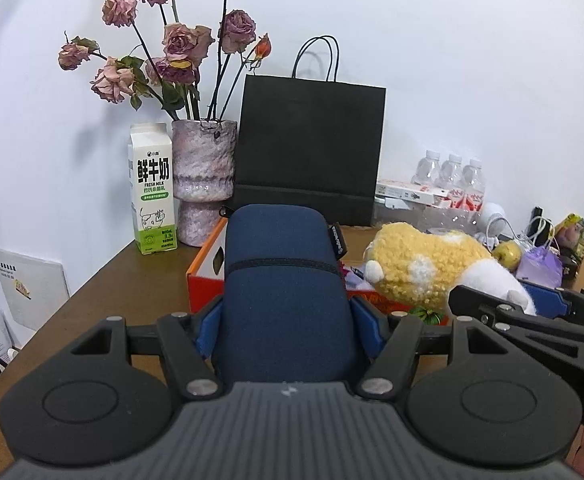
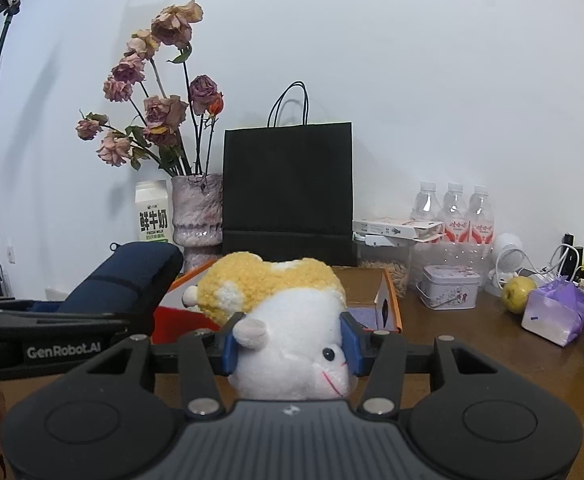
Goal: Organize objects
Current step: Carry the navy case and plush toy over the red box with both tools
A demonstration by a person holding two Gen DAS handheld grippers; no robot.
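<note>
Left wrist view: left gripper [image 1: 285,320], blue pads clamped on a navy zippered pouch [image 1: 283,280] held above an orange-rimmed box [image 1: 205,264] on the wooden table [image 1: 131,280]; milk carton [image 1: 151,194] and vase of dried roses [image 1: 203,176] behind. Right wrist view: right gripper [image 2: 292,342], pads squeezing a yellow-and-white plush toy [image 2: 283,312] held above the same box; black paper bag [image 2: 287,196] and three water bottles [image 2: 454,214] beyond.

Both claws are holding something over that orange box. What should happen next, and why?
Probably carry both forward and lower them into the orange box. The left gripper clamps the blue pouch, the right gripper the plush toy, and both hang above its open top.
</note>
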